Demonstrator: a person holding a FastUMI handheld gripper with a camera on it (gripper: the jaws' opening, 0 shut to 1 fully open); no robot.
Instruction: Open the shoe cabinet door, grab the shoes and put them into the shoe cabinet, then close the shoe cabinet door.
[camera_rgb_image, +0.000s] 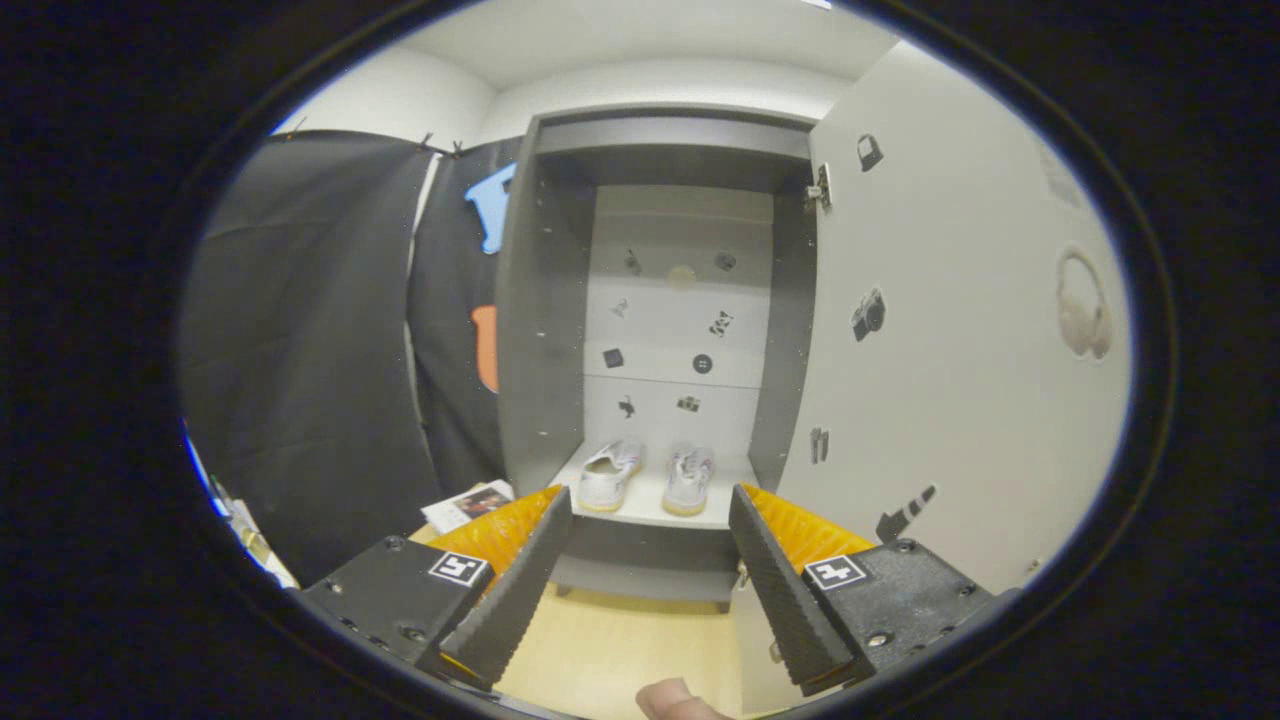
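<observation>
Now the tool (650, 520) is wide apart and holds nothing, and 2 shoes (648, 476) sit inside the shoe cabinet (535, 330), its door (950, 330) open.

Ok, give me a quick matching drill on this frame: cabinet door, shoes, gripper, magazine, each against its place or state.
Things:
1. cabinet door
2. shoes
3. gripper
4. magazine

Places or states:
A. on the floor, left of the cabinet base
B. fingers spread, nothing between them
C. swung open to the right
D. side by side on the bottom shelf, beyond the fingers

Pairs: 1-C, 2-D, 3-B, 4-A
</observation>
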